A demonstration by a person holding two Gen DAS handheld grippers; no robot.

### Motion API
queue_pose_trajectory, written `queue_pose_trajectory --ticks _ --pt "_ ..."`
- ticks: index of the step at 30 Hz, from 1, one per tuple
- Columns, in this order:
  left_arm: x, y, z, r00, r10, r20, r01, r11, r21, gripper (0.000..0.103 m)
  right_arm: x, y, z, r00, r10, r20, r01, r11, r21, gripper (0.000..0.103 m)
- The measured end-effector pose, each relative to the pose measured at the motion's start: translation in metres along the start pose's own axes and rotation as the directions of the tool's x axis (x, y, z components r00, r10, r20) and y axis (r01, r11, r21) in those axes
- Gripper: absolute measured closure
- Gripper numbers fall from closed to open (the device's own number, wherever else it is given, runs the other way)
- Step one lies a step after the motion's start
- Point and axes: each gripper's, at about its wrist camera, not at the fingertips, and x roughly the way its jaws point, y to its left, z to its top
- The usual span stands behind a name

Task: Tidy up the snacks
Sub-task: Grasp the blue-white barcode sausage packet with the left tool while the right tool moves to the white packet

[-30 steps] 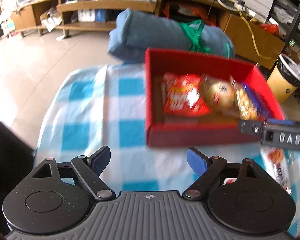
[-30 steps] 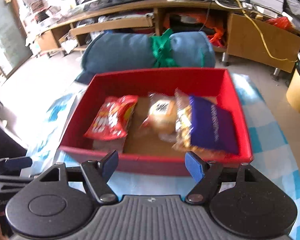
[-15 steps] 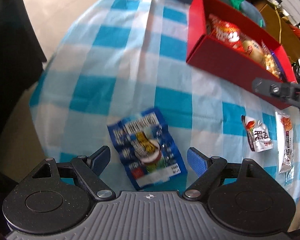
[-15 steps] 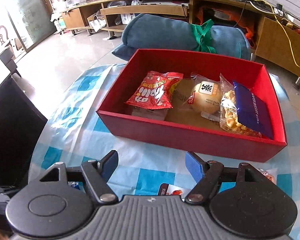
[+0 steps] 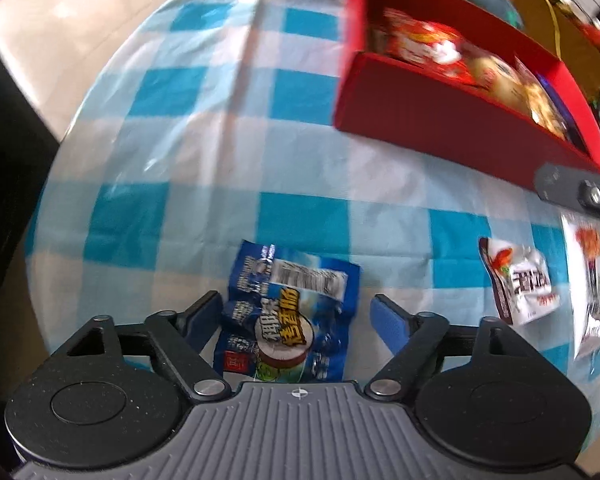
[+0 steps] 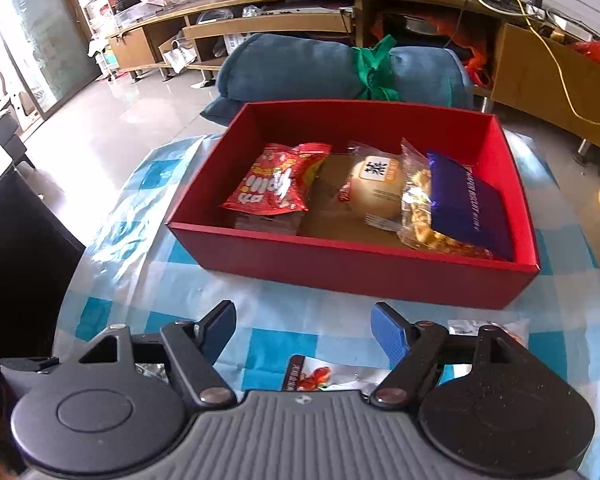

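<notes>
On the desk (image 5: 220, 152), under a blue and white checked cloth (image 5: 304, 216), a blue snack packet (image 5: 292, 312) lies flat between the fingers of the left tool (image 5: 296, 316). Its jaws are closing; the left finger looks to be at the packet's edge, while the right finger (image 5: 388, 320) stands apart from it, so nothing is clamped. To the right on the cloth lie a white packet (image 5: 520, 284) and, beside it, a long clear packet (image 5: 590, 288), both apart from the blue one. A dark part of the right tool juts in at the right edge of the left wrist view.

Farther back sits a red box (image 6: 380, 268) on the cloth. Inside it, from left to right, are a red bag (image 6: 276, 184), a round bun in a clear wrapper (image 6: 376, 188), and a clear bag of golden snacks (image 6: 416, 216) with a purple packet (image 6: 468, 208) lying on it.

The right tool (image 6: 304, 328) hangs over the cloth in front of the box, its jaws apart and holding nothing; a packet with red print (image 6: 308, 376) peeks out just below it. Behind the box lies a rolled blue blanket (image 6: 300, 68) tied with a green band (image 6: 374, 70), and beyond that a low wooden shelf unit (image 6: 540, 72).
</notes>
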Motion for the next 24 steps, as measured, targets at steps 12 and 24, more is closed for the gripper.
queue_pose_trajectory --ticks 12,24 --pt "0.002 -0.021 -0.015 0.998 0.048 0.045 -0.056 0.975 0.215 0.026 -0.002 -0.025 -0.016 0.998 -0.048 -0.039 0.05 0.998 0.044 0.033" --pt "-0.012 -0.016 -0.007 0.998 -0.057 0.04 0.049 0.981 0.187 0.027 0.0 -0.04 -0.041 0.991 -0.058 -0.122 0.074 0.989 0.132 0.033"
